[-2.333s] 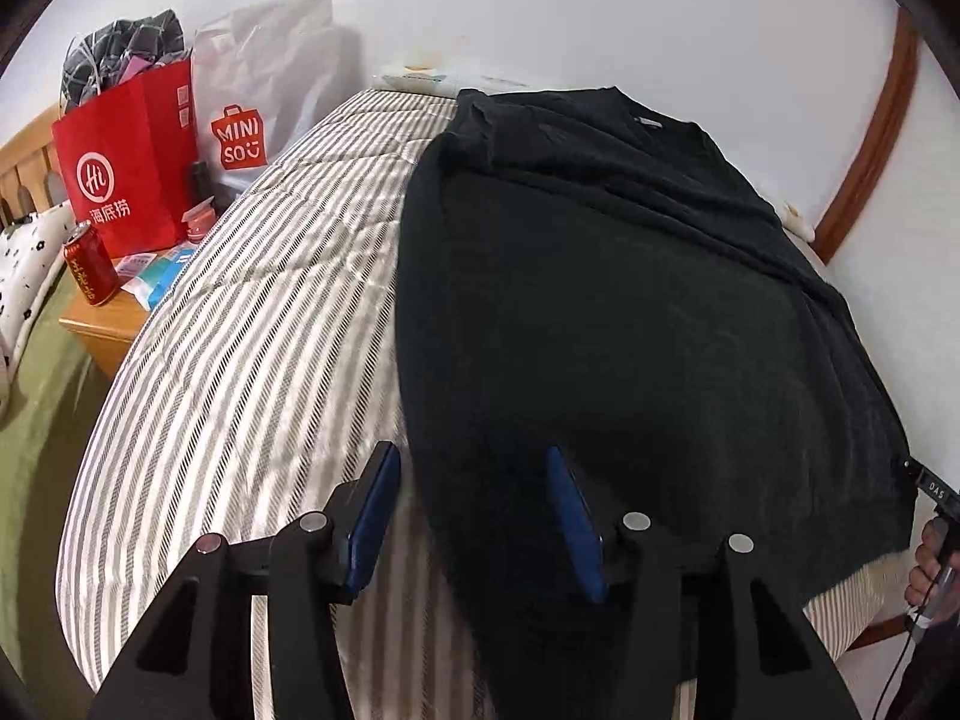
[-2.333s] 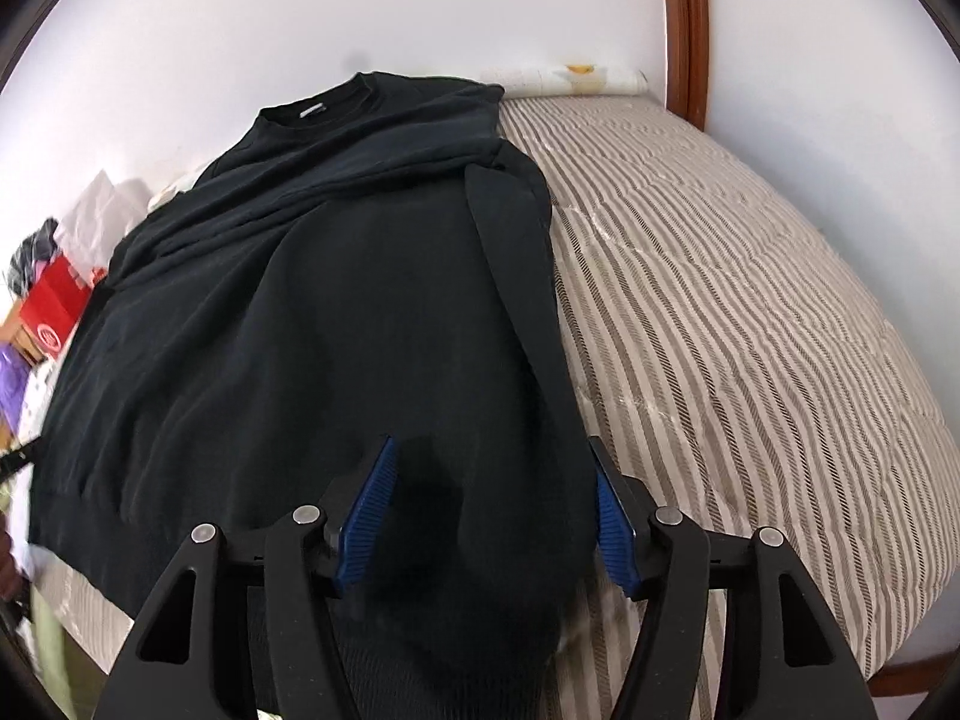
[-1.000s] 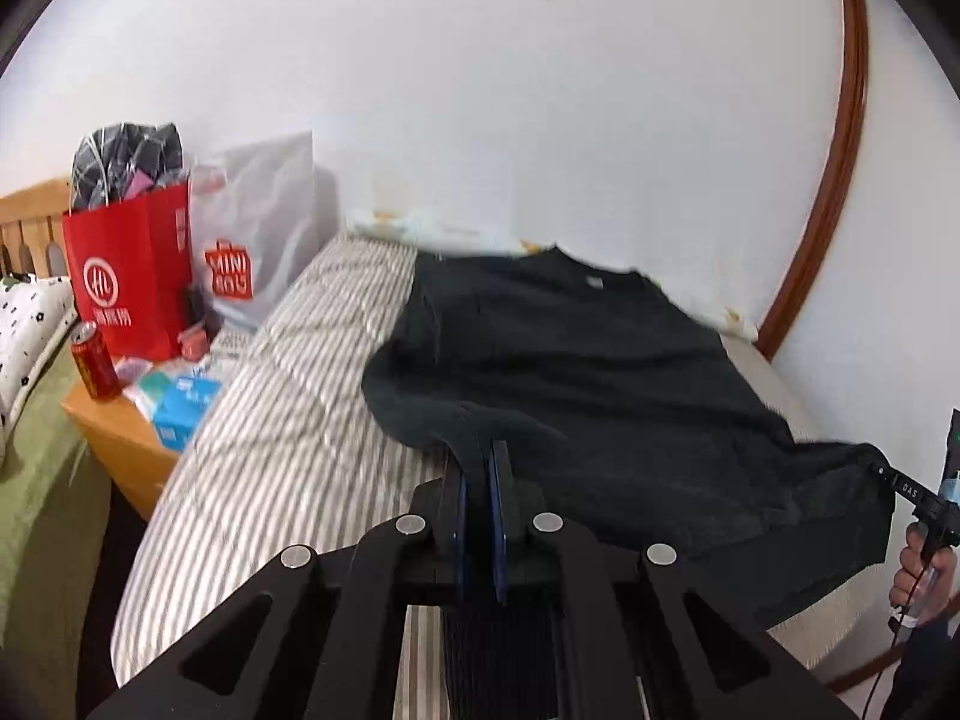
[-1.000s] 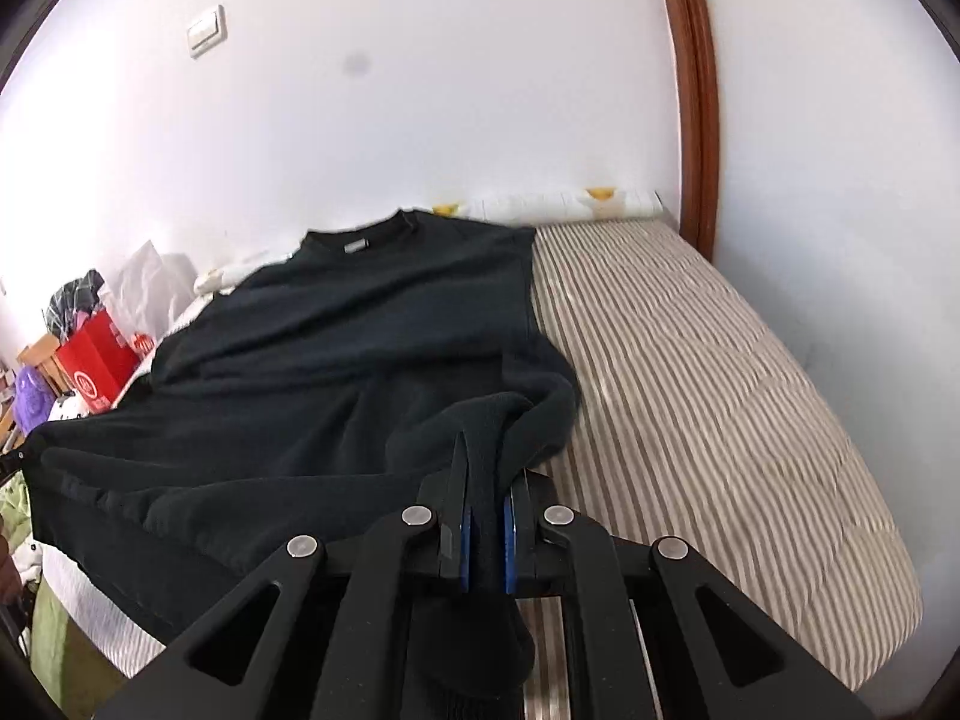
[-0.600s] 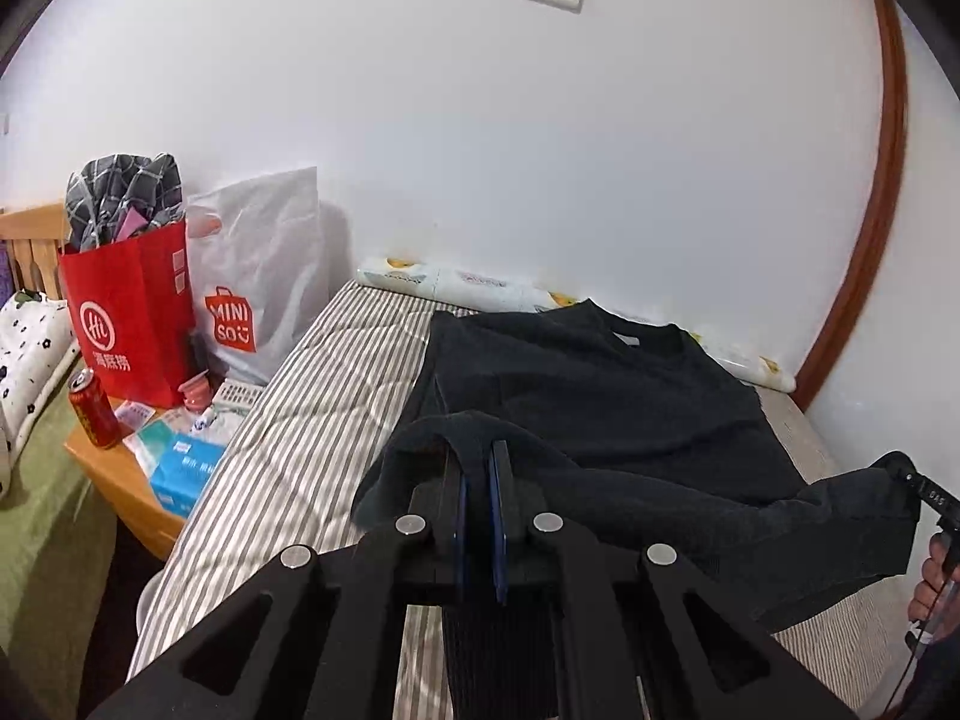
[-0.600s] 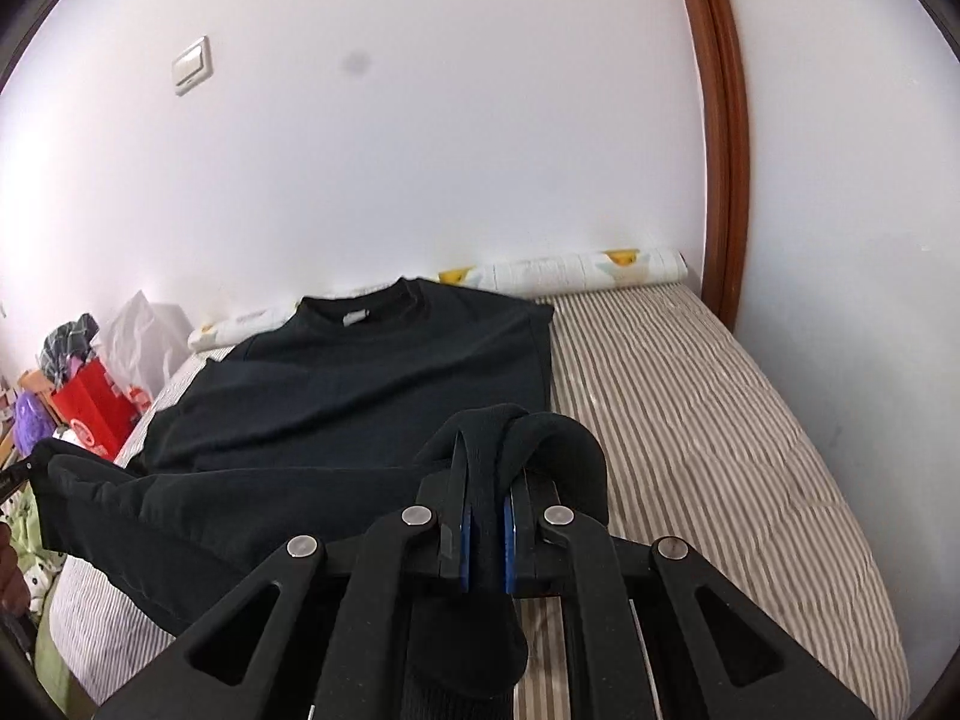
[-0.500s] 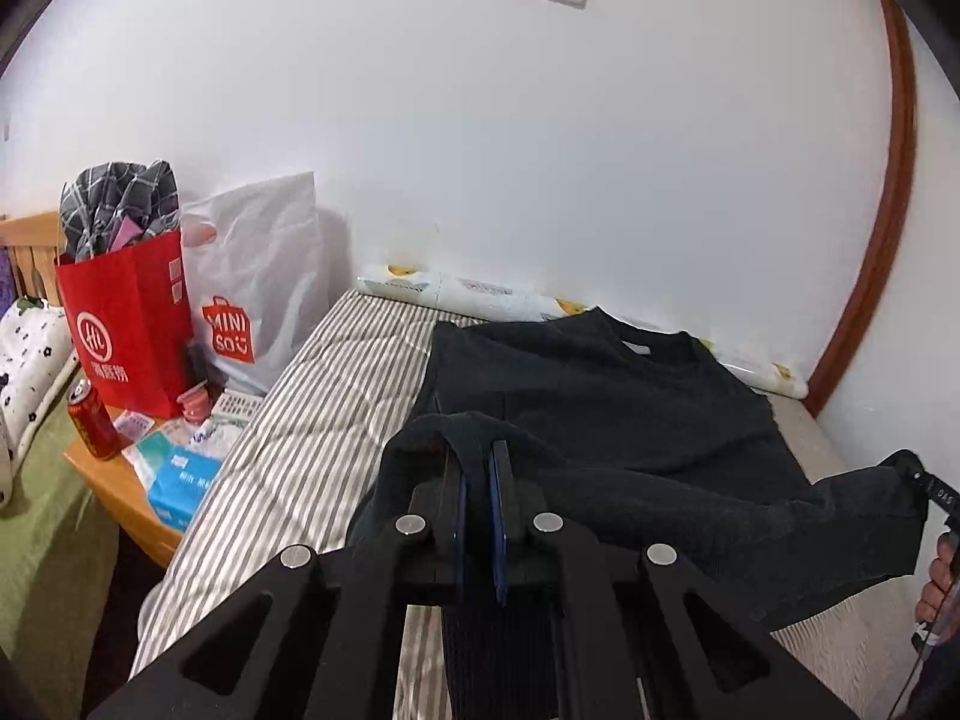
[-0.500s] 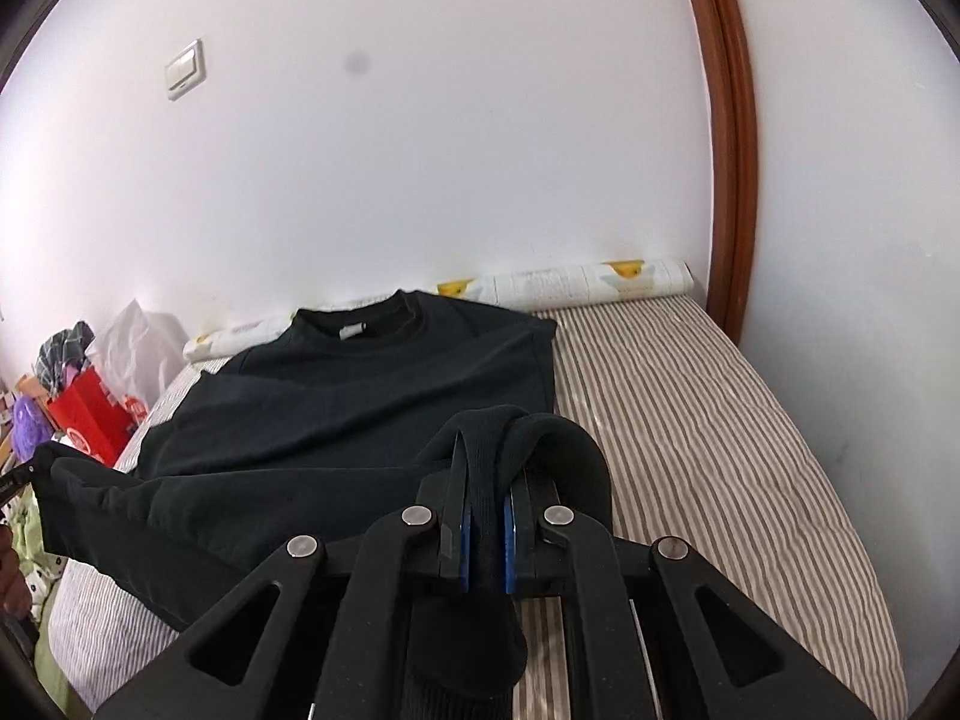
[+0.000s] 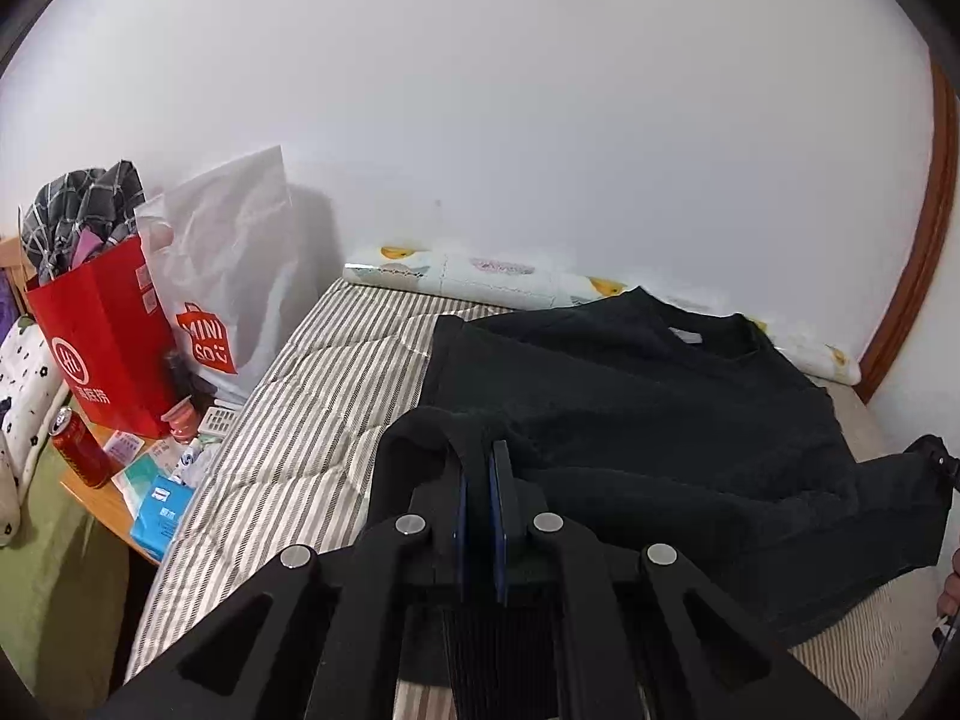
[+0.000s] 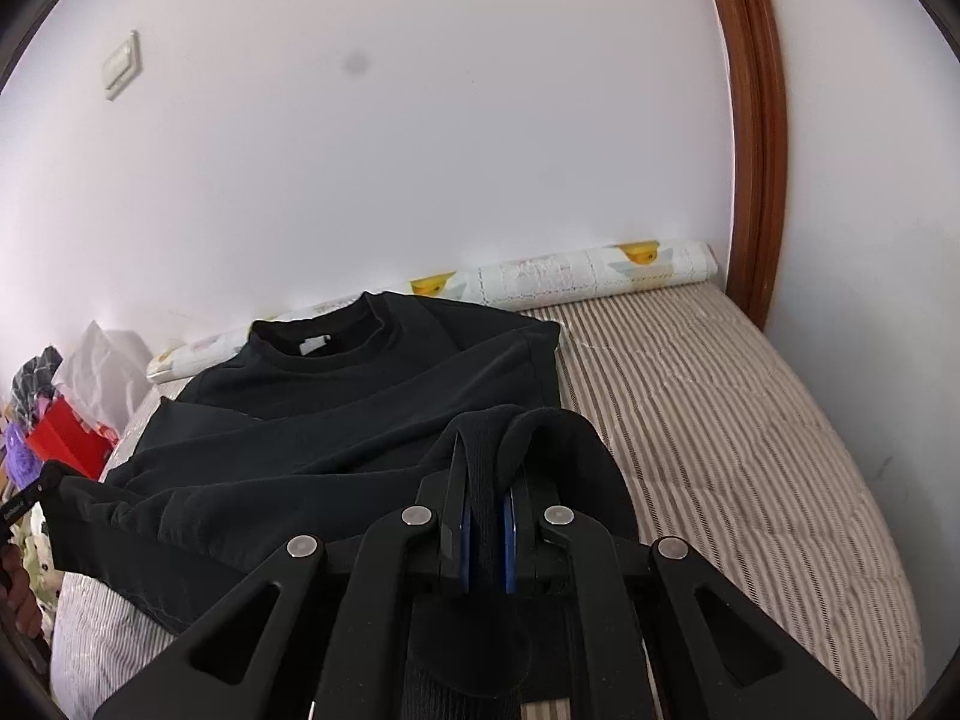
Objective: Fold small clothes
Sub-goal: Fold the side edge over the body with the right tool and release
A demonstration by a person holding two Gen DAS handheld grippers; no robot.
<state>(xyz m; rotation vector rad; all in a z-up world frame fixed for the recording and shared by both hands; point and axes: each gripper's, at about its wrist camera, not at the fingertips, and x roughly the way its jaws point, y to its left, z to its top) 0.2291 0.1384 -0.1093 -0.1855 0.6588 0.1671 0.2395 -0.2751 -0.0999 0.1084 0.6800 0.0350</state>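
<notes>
A black sweater (image 9: 630,396) lies on the striped bed (image 9: 312,420), collar toward the wall. My left gripper (image 9: 478,450) is shut on the sweater's left hem corner and holds it lifted above the bed. My right gripper (image 10: 485,480) is shut on the right hem corner of the same sweater (image 10: 360,396), also lifted. The hem edge hangs stretched between the two grippers. The right gripper's tip also shows at the right edge of the left wrist view (image 9: 936,456).
A rolled patterned mat (image 10: 576,276) lies along the wall at the head of the bed (image 10: 750,450). A bedside table (image 9: 102,492) at the left carries a red paper bag (image 9: 102,336), a white Miniso bag (image 9: 228,276), a red can (image 9: 75,447) and small boxes.
Both grippers closed on the hem corners, lifted them off the bed and carried them toward the collar end. Over the last half second they moved a little further forward.
</notes>
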